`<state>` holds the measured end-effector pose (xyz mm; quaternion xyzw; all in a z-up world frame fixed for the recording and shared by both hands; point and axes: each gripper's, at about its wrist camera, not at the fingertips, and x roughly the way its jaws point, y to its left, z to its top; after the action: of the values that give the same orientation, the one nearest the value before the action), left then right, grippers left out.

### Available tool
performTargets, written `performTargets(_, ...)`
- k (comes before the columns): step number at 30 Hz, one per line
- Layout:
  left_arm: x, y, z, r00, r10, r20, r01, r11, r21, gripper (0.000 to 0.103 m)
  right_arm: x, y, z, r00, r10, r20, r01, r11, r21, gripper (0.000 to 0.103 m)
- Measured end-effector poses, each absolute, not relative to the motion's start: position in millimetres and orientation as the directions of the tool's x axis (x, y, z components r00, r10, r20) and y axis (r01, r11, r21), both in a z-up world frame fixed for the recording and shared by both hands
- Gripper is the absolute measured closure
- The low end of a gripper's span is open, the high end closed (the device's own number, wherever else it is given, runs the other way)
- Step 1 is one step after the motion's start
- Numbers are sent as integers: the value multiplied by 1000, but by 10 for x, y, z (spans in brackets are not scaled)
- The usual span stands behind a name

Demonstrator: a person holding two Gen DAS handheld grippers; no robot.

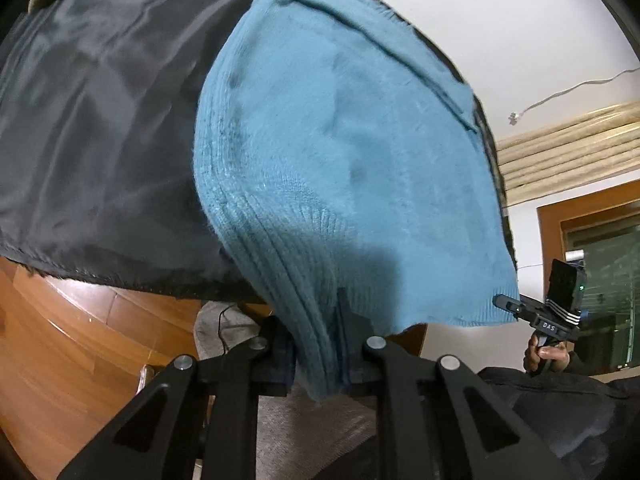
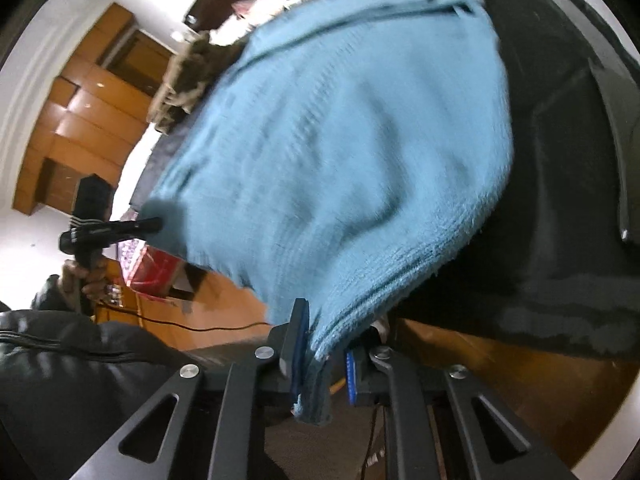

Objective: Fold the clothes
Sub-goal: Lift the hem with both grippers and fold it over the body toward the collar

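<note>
A light blue knitted sweater lies spread over a black garment and fills most of the left wrist view. My left gripper is shut on a bunched corner of its ribbed hem. The other hem corner runs to my right gripper, seen at the right edge with a hand below it. In the right wrist view the sweater is blurred, and my right gripper is shut on a hem corner between its blue pads. My left gripper shows there at the left, at the far corner.
The black garment lies under the sweater. A brown furry item sits beyond it. Orange wooden floor and a grey mat with a cable lie below. Wooden cabinets and a red bag stand to the left.
</note>
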<state>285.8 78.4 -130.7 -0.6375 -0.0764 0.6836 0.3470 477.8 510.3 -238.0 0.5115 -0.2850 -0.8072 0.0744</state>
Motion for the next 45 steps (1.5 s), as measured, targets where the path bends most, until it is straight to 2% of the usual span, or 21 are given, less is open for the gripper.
performTargets(3,2681,1122,-1252,31,603,-797,-377,-731,-568,86,4728,5063,-2242,-497,-415,-762,-139,-829,542,86)
performTargets(9,2491,1321,-930,-36,670,-741,-378,-696,-611,86,4501,5002,-2076,-548,-371,-750,-107,-858,503,86)
performTargets(14,2260,1520,-604,-99,696,-711,-415,-679,-606,86,4229,4904,-1686,-629,-208,-749,-90,-938,336,86)
performTargets(17,2118,1614,-450,-126,709,-693,-437,-667,-603,86,4111,4927,-1464,-665,-57,-744,-119,-976,182,86)
performTargets(25,1661,1833,-176,-139,746,-651,-492,-622,-609,86,3907,5086,-1263,-686,107,-719,-211,-976,56,86)
performTargets(32,1192,2152,11,-135,771,-623,-533,-587,-610,86,3800,5360,-1110,-687,183,-703,-297,-954,43,86)
performTargets(37,879,2382,-72,-123,754,-645,-517,-604,-607,86,3629,5560,-1185,-658,187,-730,-323,-945,49,86)
performTargets(41,566,2552,-314,-115,722,-683,-451,-650,-611,86,3431,5815,-1387,-640,130,-758,-375,-913,160,86)
performTargets(43,419,2641,-482,-106,690,-716,-421,-684,-596,86,3359,5979,-1492,-637,97,-765,-418,-877,236,79)
performTargets(44,351,2680,-565,-102,675,-731,-406,-699,-589,86,3341,6049,-1537,-632,92,-769,-443,-858,261,62)
performTargets(45,290,2713,-647,-98,660,-745,-391,-714,-581,86,3323,6119,-1583,-627,87,-774,-467,-837,285,37)
